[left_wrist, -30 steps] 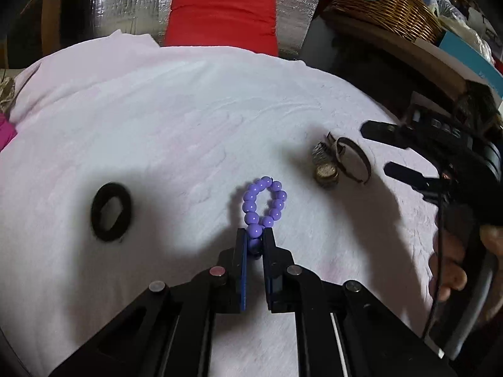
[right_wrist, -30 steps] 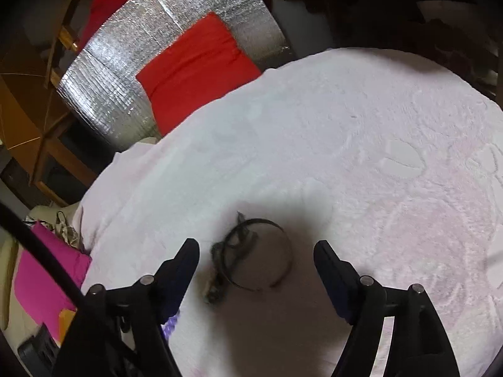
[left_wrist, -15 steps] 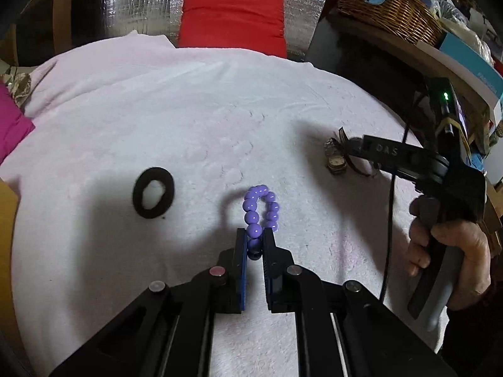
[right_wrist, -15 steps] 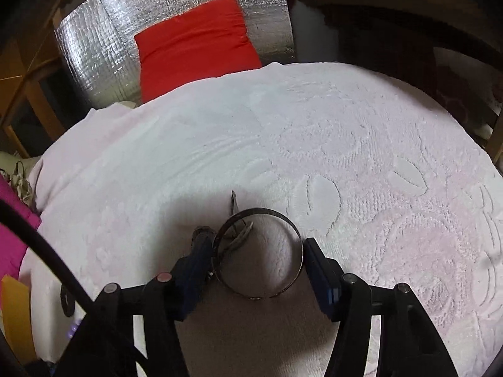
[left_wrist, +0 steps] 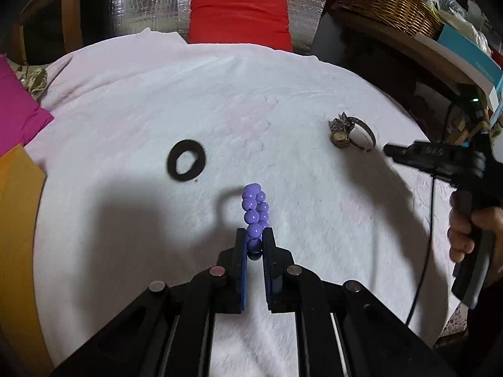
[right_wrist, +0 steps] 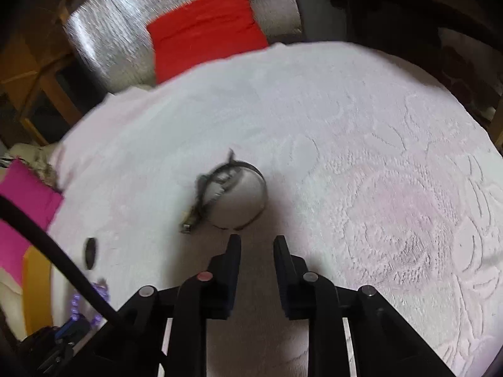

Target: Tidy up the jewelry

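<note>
My left gripper [left_wrist: 254, 239] is shut on a purple bead bracelet [left_wrist: 255, 209] and holds it above the white cloth-covered table [left_wrist: 141, 100]. A black ring-shaped band [left_wrist: 186, 161] lies on the cloth to the left ahead. A dark metal bangle with a small watch [left_wrist: 349, 132] lies at the right. In the right wrist view that bangle [right_wrist: 234, 193] lies just ahead of my right gripper [right_wrist: 257, 241], whose jaws stand a narrow gap apart with nothing between them. The right gripper also shows in the left wrist view [left_wrist: 389, 150].
A red cushion [left_wrist: 239, 12] against silver foil stands behind the table. A wicker basket [left_wrist: 389, 0] sits on a shelf at the back right. A magenta cushion [left_wrist: 19, 106] and an orange board [left_wrist: 19, 207] are at the left edge.
The right gripper has narrowed its jaws and pulled back from the bangle, which stays on the cloth. The left gripper has lifted and turned the bead bracelet.
</note>
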Motion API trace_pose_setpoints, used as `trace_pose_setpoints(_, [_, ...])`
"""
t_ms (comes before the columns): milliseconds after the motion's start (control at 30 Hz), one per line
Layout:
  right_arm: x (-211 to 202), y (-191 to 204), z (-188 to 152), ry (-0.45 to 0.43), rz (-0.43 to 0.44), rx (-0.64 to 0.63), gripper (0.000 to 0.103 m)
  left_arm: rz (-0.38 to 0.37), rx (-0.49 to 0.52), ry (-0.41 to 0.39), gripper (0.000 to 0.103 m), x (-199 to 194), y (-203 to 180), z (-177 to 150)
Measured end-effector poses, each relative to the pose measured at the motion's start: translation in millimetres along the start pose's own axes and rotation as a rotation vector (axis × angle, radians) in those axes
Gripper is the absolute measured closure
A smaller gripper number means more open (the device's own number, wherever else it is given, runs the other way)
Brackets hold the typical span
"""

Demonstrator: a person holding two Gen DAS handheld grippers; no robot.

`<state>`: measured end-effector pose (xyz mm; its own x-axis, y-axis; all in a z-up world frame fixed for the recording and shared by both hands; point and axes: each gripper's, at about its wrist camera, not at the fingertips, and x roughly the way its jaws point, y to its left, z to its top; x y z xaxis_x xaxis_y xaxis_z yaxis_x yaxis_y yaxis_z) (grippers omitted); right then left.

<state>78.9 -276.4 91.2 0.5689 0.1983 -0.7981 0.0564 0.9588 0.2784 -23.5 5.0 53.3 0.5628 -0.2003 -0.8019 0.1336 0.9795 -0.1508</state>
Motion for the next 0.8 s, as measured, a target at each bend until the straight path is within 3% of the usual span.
trace_pose_setpoints(33, [-5, -1, 0, -0.024, 0.01, 0.01, 0.075, 0.002, -0.007, -0.002, 0.094, -2, 2, -2])
trace_pose_setpoints(133, [-9, -4, 1, -0.046, 0.044, 0.059, 0.021, 0.003, -0.031, -0.007, 0.094, -5, 6, -6])
trace_pose_setpoints(200, [-8, -4, 3, -0.077, 0.057, 0.081, 0.02, 0.0, -0.026, -0.005, 0.094, -4, 5, -5])
trace_pose_setpoints(333, [5, 11, 12, -0.104, -0.007, 0.013, 0.023, -0.014, -0.002, 0.004, 0.094, 0, 0, -4])
trace_pose_setpoints(433, [22, 22, 15, -0.09, -0.056, -0.056, 0.028, -0.018, 0.006, 0.016, 0.094, 4, 0, -2])
trace_pose_setpoints(700, [48, 27, 19, -0.079, -0.161, -0.077, 0.037, -0.018, 0.002, 0.048, 0.094, 14, 4, 0])
trace_pose_setpoints(800, [49, 30, 21, -0.084, -0.174, -0.091, 0.056, -0.01, 0.005, 0.056, 0.093, 16, 6, 0])
